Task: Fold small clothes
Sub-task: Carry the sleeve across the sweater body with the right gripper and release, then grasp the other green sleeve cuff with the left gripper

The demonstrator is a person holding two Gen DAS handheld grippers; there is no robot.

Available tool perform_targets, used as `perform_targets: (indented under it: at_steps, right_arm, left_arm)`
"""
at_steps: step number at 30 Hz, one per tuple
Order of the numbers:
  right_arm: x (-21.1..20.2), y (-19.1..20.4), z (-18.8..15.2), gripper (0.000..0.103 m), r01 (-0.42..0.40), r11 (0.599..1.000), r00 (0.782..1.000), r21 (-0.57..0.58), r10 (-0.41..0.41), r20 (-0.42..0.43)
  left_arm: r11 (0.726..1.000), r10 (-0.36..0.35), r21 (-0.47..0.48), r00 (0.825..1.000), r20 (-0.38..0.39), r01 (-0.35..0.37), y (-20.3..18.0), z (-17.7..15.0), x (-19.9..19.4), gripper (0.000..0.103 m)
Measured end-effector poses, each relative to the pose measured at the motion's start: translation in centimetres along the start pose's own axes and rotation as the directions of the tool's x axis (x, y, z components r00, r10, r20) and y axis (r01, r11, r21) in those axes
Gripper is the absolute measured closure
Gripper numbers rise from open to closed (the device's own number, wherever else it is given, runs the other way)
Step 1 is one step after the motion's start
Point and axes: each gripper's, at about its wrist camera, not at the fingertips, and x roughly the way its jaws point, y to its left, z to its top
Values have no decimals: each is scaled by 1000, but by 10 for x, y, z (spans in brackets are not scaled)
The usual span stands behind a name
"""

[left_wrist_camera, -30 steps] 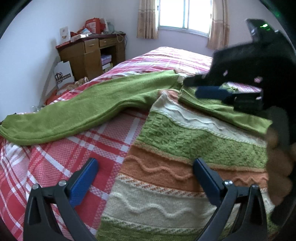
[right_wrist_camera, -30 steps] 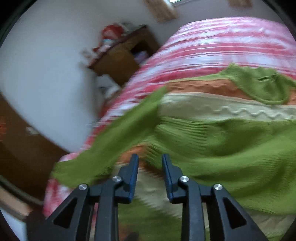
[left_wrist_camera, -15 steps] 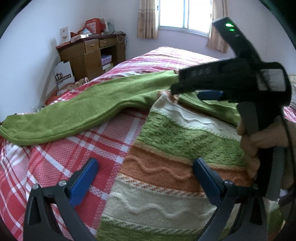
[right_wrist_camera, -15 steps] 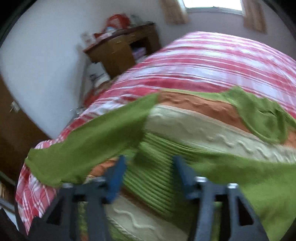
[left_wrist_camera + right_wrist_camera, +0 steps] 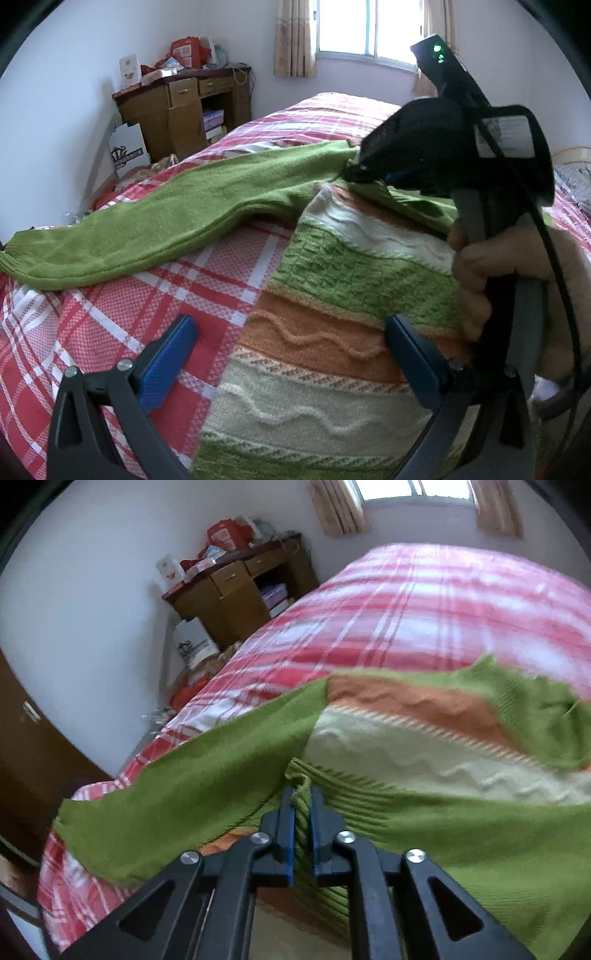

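Left wrist view: left gripper (image 5: 288,356) jaws wide apart, nothing between them. One striped sweater (image 5: 332,354) on the plaid bed (image 5: 110,325), right edge hidden behind the right hand (image 5: 517,291); its green sleeve (image 5: 166,225) runs lower left to upper right.

Right wrist view: blurred. Right gripper (image 5: 303,808) has just closed, pinching the second sleeve's ribbed cuff (image 5: 301,775).

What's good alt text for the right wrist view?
The right gripper is shut on the ribbed green cuff of a striped sweater lying on a red plaid bed; its other green sleeve stretches left. A cluttered wooden desk stands against the far wall.
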Motion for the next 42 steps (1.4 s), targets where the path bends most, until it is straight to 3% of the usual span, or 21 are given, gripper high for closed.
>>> perform_targets:
  at_steps: [1,2,4,7,10,12,15,16,19,20,23,27,29,33,36,39,41,42]
  right_arm:
    - [-3,0,0,74,-45,999,999,8,45,-4]
    - [-7,-1,2,49,-117,993,993,22,118,-12]
    - [-26,-3,4,39,-221,974,975,51,222,-15]
    - [-70,-10,-4,39,-183,983,980,24,180,84]
    - [-118,-35,-23,39,0,1000,988,30,-5,155]
    - [-150,-59,-42,39,138,989,972,60,-146,186]
    - [-185,-96,-71,48,333,937,919,106,-347,189]
    - [-192,-110,-82,48,368,921,907,125,-385,169]
    - [-196,-142,-105,62,463,872,871,160,-481,102]
    - [-196,-148,-109,69,462,871,873,168,-480,86]
    - [-200,-159,-113,70,412,886,895,214,-437,86]
    - [-191,-150,-113,69,476,863,866,167,-494,84]
    - [-191,-150,-112,66,479,864,864,156,-495,86]
    - [-194,-158,-115,57,427,888,888,173,-447,104]
    - [-193,-154,-115,47,411,898,896,156,-430,111]
    - [-189,-149,-114,45,434,891,888,135,-448,102]
    - [-187,-145,-114,42,441,889,886,121,-452,98]
    - [-187,-145,-114,42,443,889,885,118,-455,97]
  left_arm:
    - [1000,0,1,1000,0,0,0,1,0,0]
    - [1000,0,0,1000,1,0,0,1,1,0]
    - [1000,-1,-1,1000,2,1,1,1,0,0]
    - [1000,2,1,1000,1,-2,2,1,0,0]
    - [1000,2,1,1000,1,-2,3,1,0,0]
    - [1000,3,2,1000,1,-3,2,1,0,0]
    - [1000,2,1,1000,1,-2,2,1,0,0]
    - [1000,3,2,1000,1,-3,2,1,0,0]
    - [1000,5,2,1000,1,-5,2,1,0,0]
    - [1000,5,1,1000,1,-5,3,1,0,0]
    - [1000,8,1,1000,-1,-8,2,0,0,0]
    - [1000,14,-1,1000,-2,-14,5,-1,-1,0]
    - [1000,15,-3,1000,-7,-15,3,-1,-1,0]
    - [1000,5,-2,999,-41,-5,1,-1,-6,0]
    - [997,51,-59,998,-36,-53,22,4,-21,0]
    - [976,119,-189,992,40,-110,72,14,-48,0]
    - [938,191,-305,980,62,-164,118,23,-62,0]
    - [904,243,-376,968,57,-204,148,27,-67,0]
